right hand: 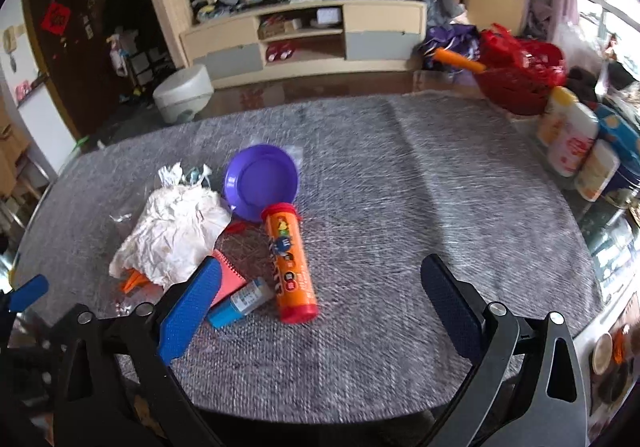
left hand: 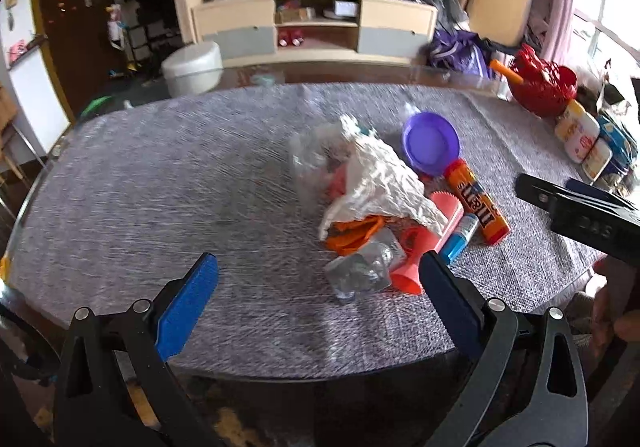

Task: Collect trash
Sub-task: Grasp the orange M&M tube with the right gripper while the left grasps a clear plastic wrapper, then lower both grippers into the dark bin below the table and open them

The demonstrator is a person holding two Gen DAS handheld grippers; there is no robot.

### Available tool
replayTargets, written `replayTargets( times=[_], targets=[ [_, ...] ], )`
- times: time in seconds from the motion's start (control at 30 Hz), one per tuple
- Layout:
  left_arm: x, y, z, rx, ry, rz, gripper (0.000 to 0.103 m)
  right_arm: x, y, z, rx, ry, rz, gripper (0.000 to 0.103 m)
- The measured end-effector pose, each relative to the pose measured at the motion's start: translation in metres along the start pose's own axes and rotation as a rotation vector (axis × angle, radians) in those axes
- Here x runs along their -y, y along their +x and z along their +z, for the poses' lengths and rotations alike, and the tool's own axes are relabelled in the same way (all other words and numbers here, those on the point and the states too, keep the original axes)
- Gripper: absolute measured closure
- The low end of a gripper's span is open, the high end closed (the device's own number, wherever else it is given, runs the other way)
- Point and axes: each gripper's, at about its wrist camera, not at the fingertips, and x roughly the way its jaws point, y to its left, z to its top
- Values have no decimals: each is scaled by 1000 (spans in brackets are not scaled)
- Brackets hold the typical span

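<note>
A heap of trash lies on the grey tablecloth (left hand: 160,183): crumpled white paper (left hand: 380,183) (right hand: 176,227), clear plastic wrap (left hand: 360,271), orange scraps (left hand: 352,235), a pink cup (left hand: 412,259), a pink comb-like piece (right hand: 228,279), a blue-capped tube (right hand: 240,303), an orange M&M's tube (left hand: 476,203) (right hand: 290,267) and a purple dish (left hand: 430,143) (right hand: 260,181). My left gripper (left hand: 320,283) is open and empty, just in front of the heap. My right gripper (right hand: 320,287) is open and empty, near the orange tube; it also shows in the left wrist view (left hand: 580,211).
A red basket (left hand: 540,83) (right hand: 520,75), white bottles (right hand: 572,143) and blue boxes stand at the table's right edge. Beyond the table are a TV cabinet (left hand: 316,27) and a white bin (left hand: 192,67) on the floor.
</note>
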Motion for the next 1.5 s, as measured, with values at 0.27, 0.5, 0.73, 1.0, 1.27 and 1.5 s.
replayTargets(
  times=[0.27,0.5,0.73,1.0,1.27,1.5],
  targets=[
    [-1,30,0,-66,-20,-69,17,-6,42,6,-85,-29,63,46],
    [-2,48,-2,-112,-22,-85,38,-5,61,2,-132,-43,86,56],
    [0,56,-5,-122,-26,-127,57,8,69,-4,-143,-24,83,61],
    [5,48,-8,-109,-5,-152,73,8,61,-14,-141,-47,78,74],
    [-3,16,-20,-62,-1,-138,80,15,13,-38,-92,-39,78,74],
    [-6,-26,-41,-28,5,-144,80,-5,-31,-70,-72,-69,167,74]
  ],
)
